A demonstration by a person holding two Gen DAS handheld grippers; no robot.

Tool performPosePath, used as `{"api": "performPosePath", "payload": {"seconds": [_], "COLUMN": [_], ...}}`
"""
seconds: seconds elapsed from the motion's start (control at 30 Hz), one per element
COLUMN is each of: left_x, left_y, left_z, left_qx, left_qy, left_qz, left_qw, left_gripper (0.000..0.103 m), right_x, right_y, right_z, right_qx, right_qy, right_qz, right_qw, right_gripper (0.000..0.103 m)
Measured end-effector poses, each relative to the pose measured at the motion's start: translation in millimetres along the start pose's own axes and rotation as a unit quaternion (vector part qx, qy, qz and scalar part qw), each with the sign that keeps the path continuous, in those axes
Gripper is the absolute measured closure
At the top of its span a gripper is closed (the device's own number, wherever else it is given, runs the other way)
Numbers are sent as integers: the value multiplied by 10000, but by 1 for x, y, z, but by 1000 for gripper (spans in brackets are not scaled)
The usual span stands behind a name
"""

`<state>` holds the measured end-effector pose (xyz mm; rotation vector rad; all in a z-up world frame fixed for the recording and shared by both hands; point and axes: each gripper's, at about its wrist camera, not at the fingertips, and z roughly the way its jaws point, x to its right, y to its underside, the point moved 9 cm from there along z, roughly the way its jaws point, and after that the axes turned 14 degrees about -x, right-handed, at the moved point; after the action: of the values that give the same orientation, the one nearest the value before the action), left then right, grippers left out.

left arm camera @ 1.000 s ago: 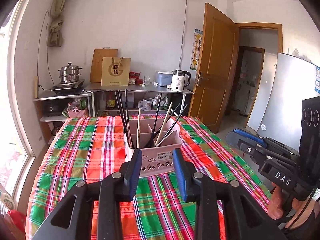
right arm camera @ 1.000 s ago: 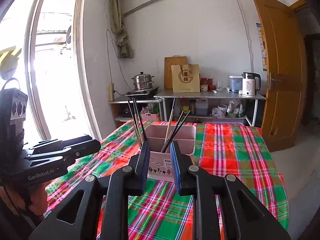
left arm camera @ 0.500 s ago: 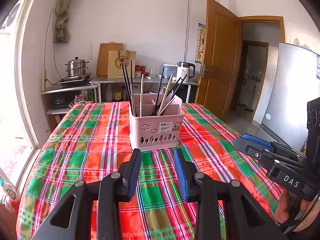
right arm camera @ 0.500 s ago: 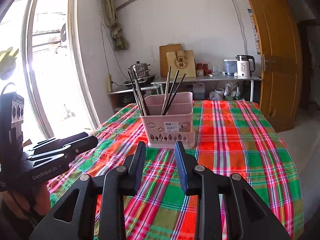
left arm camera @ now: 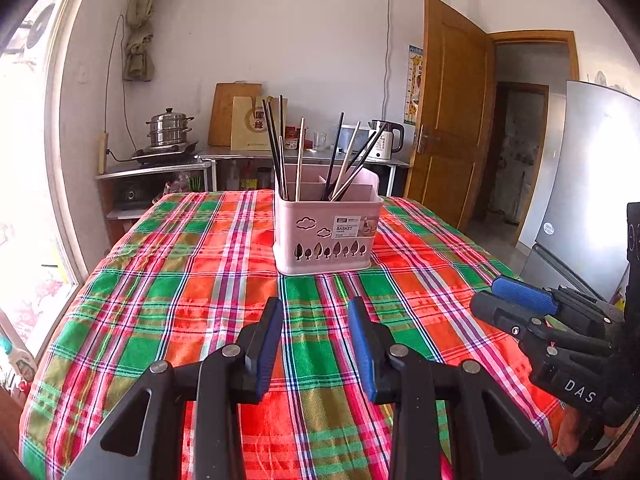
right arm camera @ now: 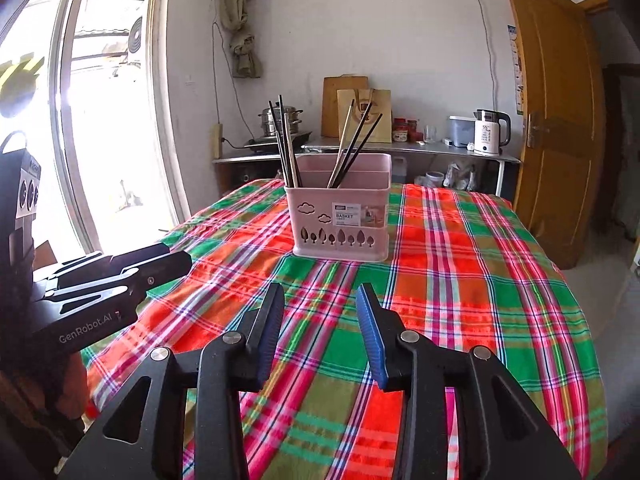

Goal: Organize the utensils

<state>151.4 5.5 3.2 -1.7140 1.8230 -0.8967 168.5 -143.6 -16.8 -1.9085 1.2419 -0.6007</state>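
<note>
A pink plastic utensil basket (left arm camera: 326, 230) (right arm camera: 340, 216) stands near the middle of the plaid-covered table (left arm camera: 180, 300) (right arm camera: 460, 280). Several black and pale wooden chopsticks (left arm camera: 280, 148) (right arm camera: 286, 148) stick upright out of its compartments. My left gripper (left arm camera: 314, 316) hovers over the near part of the cloth, well short of the basket, open with nothing between its blue pads. My right gripper (right arm camera: 320, 304) hangs beside it at about the same distance from the basket; its jaws are opening and nothing is between them. Each gripper shows at the side of the other's view.
Behind the table stands a metal shelf unit (left arm camera: 304, 158) with a steamer pot (left arm camera: 170, 132), a cutting board, a paper bag and a kettle (right arm camera: 490, 132). A large window (right arm camera: 100, 120) is on the left, a wooden door (left arm camera: 452, 136) and a fridge (left arm camera: 592, 200) on the right.
Both grippers have come down lower over the table, so the basket now looks more level with them. The right gripper's jaws have spread wider; the left's gap is unchanged.
</note>
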Motion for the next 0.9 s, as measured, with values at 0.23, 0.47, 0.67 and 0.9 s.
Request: {"api": "performPosePath", "payload": {"seconds": [0.23,0.47,0.67,0.9], "left_x": [-5,-6,-4,-6], "left_y": [3,4,3,3], "left_z": [11,16,18,19], "left_qx": [-46,-36,-14,-13], "left_qy": [-118,-130,-152,-164], "left_qz": [-20,-1,39,17], "left_qw": [9999,9999,9999,9999], "left_gripper": [70,70,70,70], "right_x": [2,6,6,5], "right_y": [4,5,5,5], "right_z": [10,16,17,17], "right_qx": [-59,-122,-140,-139], "right_qy": [34,61,81,90], "right_qz": [29,72,51,34], "right_qw": [10000,9999,9999,9999], "right_gripper": [64,64,64,64]}}
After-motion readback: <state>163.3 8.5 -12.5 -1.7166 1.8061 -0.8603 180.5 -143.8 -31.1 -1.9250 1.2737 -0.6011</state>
